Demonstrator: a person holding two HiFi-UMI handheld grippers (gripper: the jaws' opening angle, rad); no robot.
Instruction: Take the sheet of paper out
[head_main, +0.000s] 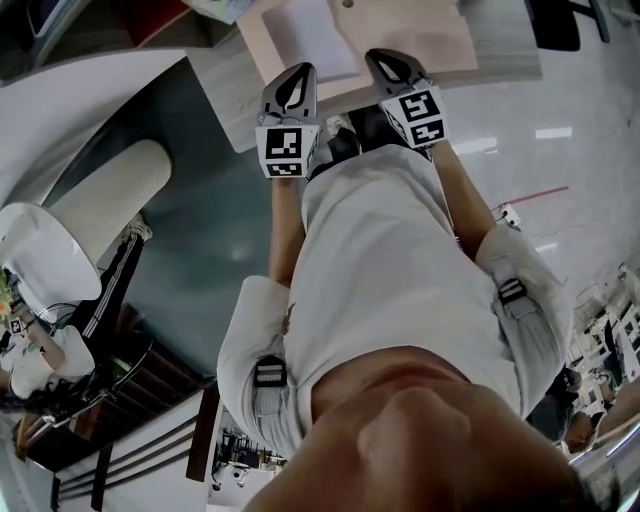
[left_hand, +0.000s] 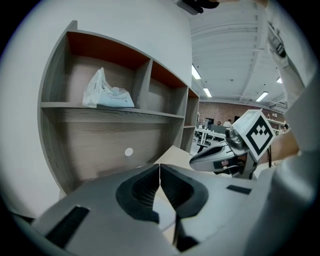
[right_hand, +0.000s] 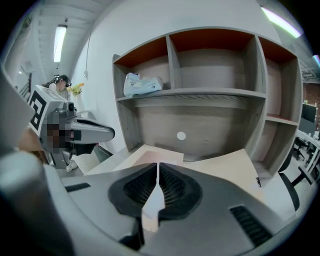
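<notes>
Head view: the sheet of paper (head_main: 312, 38) lies flat on a pale pink mat (head_main: 435, 30) on the grey desk (head_main: 505, 62), in front of the person.

Left gripper (head_main: 298, 76): its tip is over the sheet's near edge; contact cannot be confirmed. Right gripper (head_main: 386, 60): just beside the sheet, over the mat.

Left gripper view: the jaws are pressed together, with nothing between them. Right gripper view: the jaws are likewise closed tip to tip and empty.

Each gripper carries a cube (head_main: 284, 150) printed with black-and-white square markers, the only print that can be made out.

Behind the desk, a wooden cubby shelf (right_hand: 215, 92) holds a crumpled plastic bag (right_hand: 142, 82) in its upper left compartment.
</notes>
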